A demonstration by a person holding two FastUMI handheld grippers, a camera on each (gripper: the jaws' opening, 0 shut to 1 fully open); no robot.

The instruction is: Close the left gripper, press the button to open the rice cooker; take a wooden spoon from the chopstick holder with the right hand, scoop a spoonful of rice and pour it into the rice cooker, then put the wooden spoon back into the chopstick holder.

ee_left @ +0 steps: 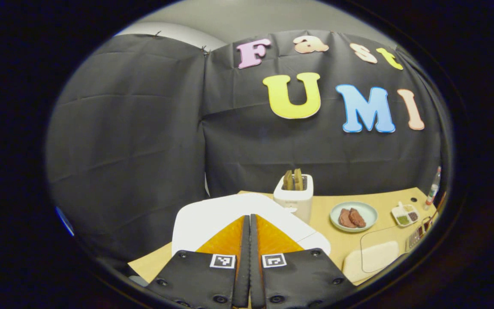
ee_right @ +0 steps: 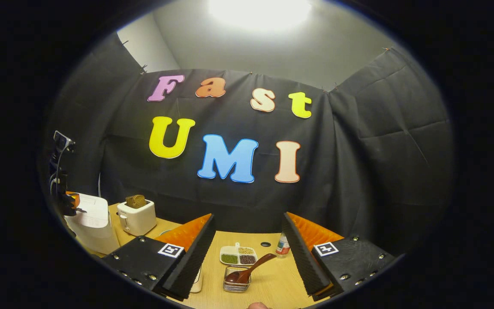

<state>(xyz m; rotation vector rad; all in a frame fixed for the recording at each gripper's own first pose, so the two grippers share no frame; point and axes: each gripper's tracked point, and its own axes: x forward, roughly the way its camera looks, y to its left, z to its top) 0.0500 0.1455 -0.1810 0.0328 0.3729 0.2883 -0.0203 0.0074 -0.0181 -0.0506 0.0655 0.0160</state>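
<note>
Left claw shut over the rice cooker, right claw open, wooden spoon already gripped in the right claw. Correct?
No. The wooden spoon lies in the chopstick holder, ahead of the open right claw, ungripped, per the right gripper view. The rest holds.

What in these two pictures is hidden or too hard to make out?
- Rice cooker button: left gripper view, hidden behind the shut left gripper.
- Rice cooker front: right gripper view, cut off by the edge.
- Contents of the divided dish: right gripper view, too small to identify.
- Spoon bowl in its wire holder: too small to tell if anything else is inside.
- Right gripper: open, holding nothing.
</note>
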